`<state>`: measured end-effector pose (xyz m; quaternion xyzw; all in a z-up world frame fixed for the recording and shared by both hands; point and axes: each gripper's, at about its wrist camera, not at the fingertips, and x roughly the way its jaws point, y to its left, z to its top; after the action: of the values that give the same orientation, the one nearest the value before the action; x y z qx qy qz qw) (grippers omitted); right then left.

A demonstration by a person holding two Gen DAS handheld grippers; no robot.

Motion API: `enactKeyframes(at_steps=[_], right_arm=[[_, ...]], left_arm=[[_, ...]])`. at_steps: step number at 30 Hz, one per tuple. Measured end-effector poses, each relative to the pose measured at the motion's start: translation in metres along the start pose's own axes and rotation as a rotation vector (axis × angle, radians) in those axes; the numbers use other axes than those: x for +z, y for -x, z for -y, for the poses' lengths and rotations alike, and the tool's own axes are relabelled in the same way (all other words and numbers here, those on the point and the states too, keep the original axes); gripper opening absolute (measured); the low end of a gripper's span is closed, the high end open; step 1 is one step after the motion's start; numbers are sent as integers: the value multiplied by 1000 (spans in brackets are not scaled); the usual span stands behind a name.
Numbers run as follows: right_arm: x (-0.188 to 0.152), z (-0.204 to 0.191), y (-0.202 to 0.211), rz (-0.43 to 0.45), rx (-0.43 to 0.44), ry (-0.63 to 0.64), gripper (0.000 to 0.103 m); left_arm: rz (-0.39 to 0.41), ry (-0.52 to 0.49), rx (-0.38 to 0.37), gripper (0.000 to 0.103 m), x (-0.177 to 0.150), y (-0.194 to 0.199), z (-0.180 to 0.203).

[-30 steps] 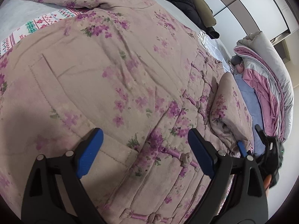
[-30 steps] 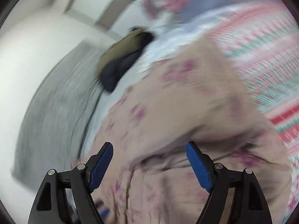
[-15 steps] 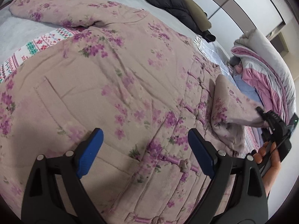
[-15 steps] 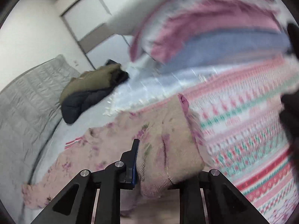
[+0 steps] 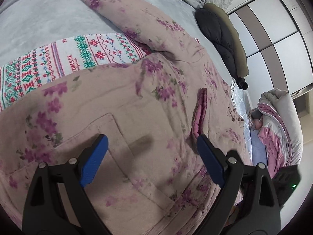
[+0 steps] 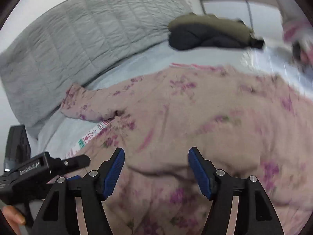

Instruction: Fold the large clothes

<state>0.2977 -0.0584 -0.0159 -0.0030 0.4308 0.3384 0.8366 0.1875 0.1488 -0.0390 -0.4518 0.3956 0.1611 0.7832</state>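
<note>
A large pink floral padded coat (image 5: 121,105) lies spread on the bed and fills both views (image 6: 195,117). One sleeve (image 5: 125,15) stretches toward the far left; another sleeve is folded over the body, its pink cuff (image 5: 199,115) in the middle. My left gripper (image 5: 151,156) is open and empty, just above the coat's pocket. My right gripper (image 6: 156,170) is open and empty over the coat's lower part. The left gripper's body (image 6: 39,168) shows at the lower left of the right wrist view.
A patterned white, red and green blanket (image 5: 58,62) lies under the coat on the grey bed sheet (image 5: 39,19). A dark and olive jacket (image 5: 223,35) lies at the far side. A pink and grey quilt (image 5: 279,129) is bundled on the right. A grey quilted headboard (image 6: 78,39) stands behind.
My right gripper held the coat's sleeve half a second ago; now it is open and the sleeve lies folded across the body. Both views have swung toward the headboard.
</note>
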Motion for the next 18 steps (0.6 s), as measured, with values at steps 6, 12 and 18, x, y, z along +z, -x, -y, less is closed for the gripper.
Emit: enactKeyframes(at_steps=[6,12,18], right_arm=[[-18,130,50,-21,-141,-380,70],[-49,196,97,59,-58,-585,70],[-8,81,50,-48,-259,-16,70]], left_arm=[[-26,-102,-37,92,-14,-1,23],[-17,-187,-44,89,-23,-2,39],[37,-106,36,86,-10,1,20]])
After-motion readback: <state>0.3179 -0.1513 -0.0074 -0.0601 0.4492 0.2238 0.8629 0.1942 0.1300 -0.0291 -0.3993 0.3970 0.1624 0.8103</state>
